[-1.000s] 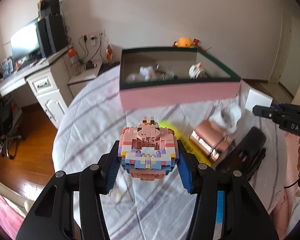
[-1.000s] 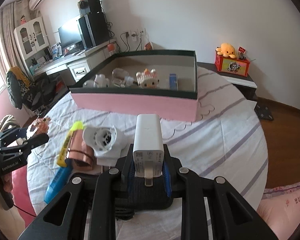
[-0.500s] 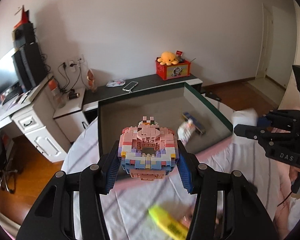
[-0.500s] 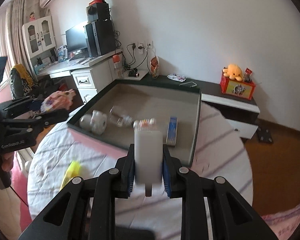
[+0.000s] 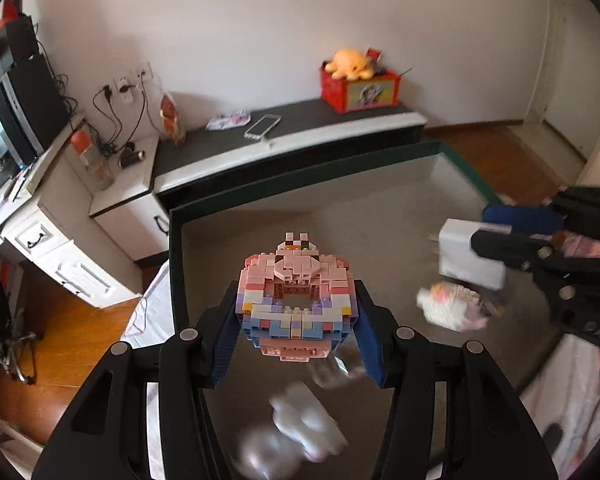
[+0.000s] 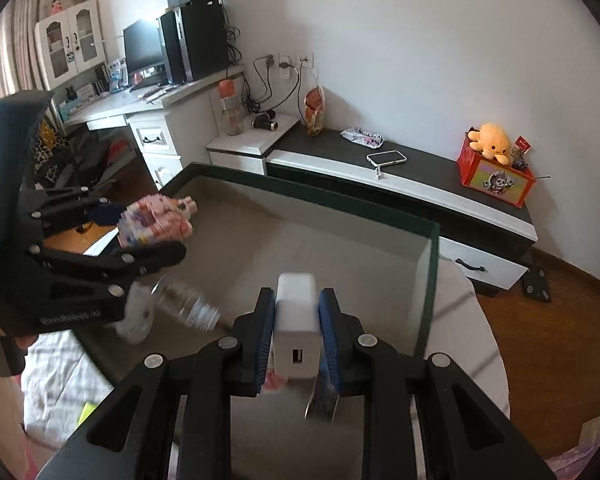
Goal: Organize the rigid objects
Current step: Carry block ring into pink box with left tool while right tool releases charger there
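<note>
My left gripper is shut on a pink and blue brick-built toy and holds it above the open box, near its left wall. It also shows in the right wrist view. My right gripper is shut on a white charger block and holds it over the box near its right side; the charger also shows in the left wrist view. Blurred small toys and a clear bottle lie on the box floor.
The box has a dark green rim and sits on a round table with a striped cloth. Behind it runs a low black cabinet with a phone and a red box with an orange plush. A white desk stands at the left.
Both grippers have moved forward from over the table to above the box interior, each keeping its object. The loose items on the cloth have dropped out of view.
</note>
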Demonstrator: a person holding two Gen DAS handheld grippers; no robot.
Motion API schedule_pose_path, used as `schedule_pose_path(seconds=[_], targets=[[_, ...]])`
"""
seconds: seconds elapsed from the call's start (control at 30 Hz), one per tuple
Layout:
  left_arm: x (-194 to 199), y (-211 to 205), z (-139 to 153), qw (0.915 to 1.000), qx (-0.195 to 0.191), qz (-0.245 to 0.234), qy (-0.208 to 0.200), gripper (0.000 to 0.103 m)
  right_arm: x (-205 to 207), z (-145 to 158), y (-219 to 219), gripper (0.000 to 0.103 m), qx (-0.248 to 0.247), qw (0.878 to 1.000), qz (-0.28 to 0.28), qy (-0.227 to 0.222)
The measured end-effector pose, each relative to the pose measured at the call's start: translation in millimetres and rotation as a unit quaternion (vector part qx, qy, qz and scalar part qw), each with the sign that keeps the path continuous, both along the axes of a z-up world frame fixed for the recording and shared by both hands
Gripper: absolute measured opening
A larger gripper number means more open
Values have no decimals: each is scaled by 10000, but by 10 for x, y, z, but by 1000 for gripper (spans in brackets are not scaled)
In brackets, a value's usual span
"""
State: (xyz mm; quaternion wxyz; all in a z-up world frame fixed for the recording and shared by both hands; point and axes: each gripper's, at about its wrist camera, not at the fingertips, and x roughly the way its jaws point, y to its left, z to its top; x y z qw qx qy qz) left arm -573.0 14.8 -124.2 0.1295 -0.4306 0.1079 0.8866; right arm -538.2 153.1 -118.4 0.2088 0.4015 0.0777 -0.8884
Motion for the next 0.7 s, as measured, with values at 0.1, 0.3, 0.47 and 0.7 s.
schedule_pose_path(seconds=[0.1, 0.3, 0.47, 0.7], targets=[[-153, -23, -164, 9997, -88, 88, -206, 53, -128, -79, -76, 23, 6, 9999, 31, -108], [-216, -45, -314, 9991, -245, 190, -294, 53, -232, -205, -205, 24, 26, 9998, 68, -177], [-113, -79, -206, 9994, -230, 257, -96, 78, -183, -203, -214, 24, 37, 9998, 37, -174], [217, -140, 98, 9989, -168, 401, 179, 91, 18, -27, -194, 51, 32, 9999, -96, -60]])
